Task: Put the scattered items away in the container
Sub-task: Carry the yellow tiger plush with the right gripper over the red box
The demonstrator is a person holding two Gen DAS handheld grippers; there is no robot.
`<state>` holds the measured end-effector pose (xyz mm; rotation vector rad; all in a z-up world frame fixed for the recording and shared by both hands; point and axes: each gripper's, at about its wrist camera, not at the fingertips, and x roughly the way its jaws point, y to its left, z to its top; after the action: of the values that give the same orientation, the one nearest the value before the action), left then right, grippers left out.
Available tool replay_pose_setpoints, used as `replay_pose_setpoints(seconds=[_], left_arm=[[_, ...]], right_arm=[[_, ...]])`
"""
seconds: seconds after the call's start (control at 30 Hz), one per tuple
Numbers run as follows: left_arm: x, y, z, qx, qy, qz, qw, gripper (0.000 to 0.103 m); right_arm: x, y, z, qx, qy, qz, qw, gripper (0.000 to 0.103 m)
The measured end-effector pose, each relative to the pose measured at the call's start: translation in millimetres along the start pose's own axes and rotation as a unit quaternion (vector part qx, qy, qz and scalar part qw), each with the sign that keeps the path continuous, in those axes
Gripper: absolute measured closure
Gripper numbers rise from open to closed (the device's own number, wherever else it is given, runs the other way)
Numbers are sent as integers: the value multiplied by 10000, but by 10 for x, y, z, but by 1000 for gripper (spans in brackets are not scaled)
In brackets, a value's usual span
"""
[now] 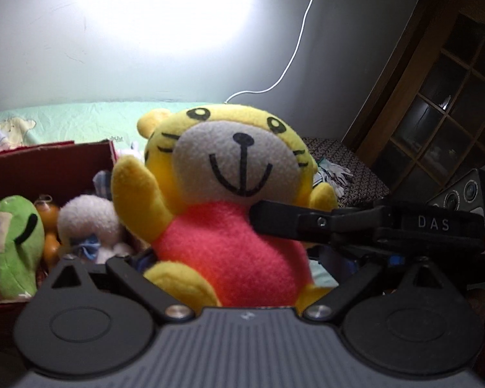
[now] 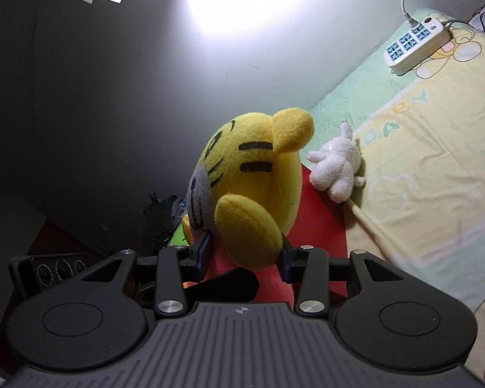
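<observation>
A yellow tiger plush (image 1: 229,200) with a red body fills the left wrist view, held up in the air. My right gripper (image 2: 245,252) is shut on the plush (image 2: 252,187) around its body; one of its fingers (image 1: 284,223) presses the red belly from the right in the left wrist view. My left gripper (image 1: 232,278) sits just under the plush, its jaws spread wide on either side of the legs; whether they touch is hidden. The red cardboard box (image 1: 48,165) at the left holds a green monkey plush (image 1: 16,242), a white plush (image 1: 87,223) and orange toys.
A small white plush (image 2: 336,168) lies on the pale green and yellow sheet (image 2: 420,161) next to the box's red edge (image 2: 320,213). A white power strip (image 2: 417,45) lies at the far right of the bed. A wooden cabinet (image 1: 436,97) stands at the right.
</observation>
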<state>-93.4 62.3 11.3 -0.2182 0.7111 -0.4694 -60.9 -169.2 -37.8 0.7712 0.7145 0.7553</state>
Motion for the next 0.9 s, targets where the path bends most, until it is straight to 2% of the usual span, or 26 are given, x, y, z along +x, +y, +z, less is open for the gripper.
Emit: replay_pose_setpoints(seconds=[0.2,0.43,0.7,0.9], left_arm=[[-294,338,14,50,-202,100,9997,6],[-586,793,28,11,-413,398,9984,6],[-802,1310,12,-160,-529,848,9949,6],[-861,1736,-10,-415,-469,1139,9915,6]], right_arm=[[356,253,-115,-198,-34,117,9997,59],[812,556,-284,-391,38,294,9988,59],[1487,746,-352,-525,450,439,9966,59],[1914,781,-414,-592,753,430,9945,59]])
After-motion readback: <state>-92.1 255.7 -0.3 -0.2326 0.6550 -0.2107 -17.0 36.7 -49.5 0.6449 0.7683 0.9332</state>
